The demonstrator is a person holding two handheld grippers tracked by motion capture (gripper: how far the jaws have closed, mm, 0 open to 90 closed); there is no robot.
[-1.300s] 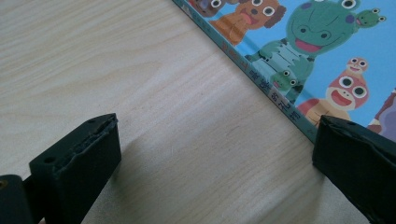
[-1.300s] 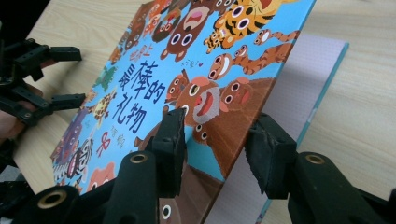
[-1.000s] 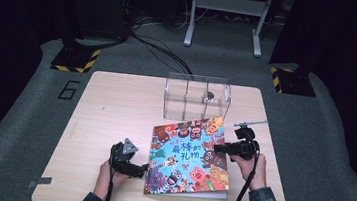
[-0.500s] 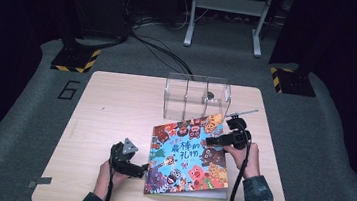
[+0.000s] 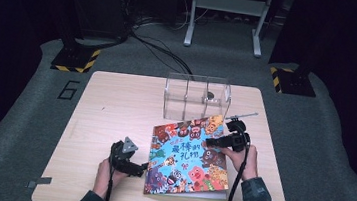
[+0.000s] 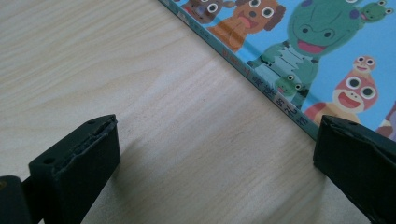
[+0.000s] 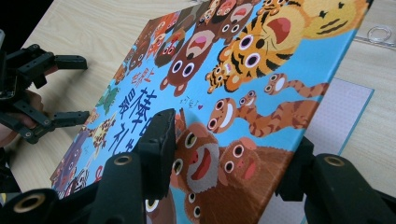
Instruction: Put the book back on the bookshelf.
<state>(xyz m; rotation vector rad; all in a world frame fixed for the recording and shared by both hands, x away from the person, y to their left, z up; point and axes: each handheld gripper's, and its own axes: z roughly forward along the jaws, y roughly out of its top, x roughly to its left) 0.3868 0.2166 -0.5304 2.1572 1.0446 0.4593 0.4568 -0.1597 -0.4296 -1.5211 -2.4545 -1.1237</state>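
On the table [image 5: 116, 99], near edge: the book [image 5: 186, 154], cover lifted at its right side between the jaws of my right gripper [image 7: 224, 154], which have just been closing on it. My left gripper [image 5: 145, 166] waits wide open, empty, beside the spine. Opening begun; cover not yet turned over.

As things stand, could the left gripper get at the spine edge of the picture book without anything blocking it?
Probably yes. The left gripper rests on the table right beside the picture book, jaws open and aimed at its spine edge. Bare wood lies between them. The right gripper works the cover's far edge.
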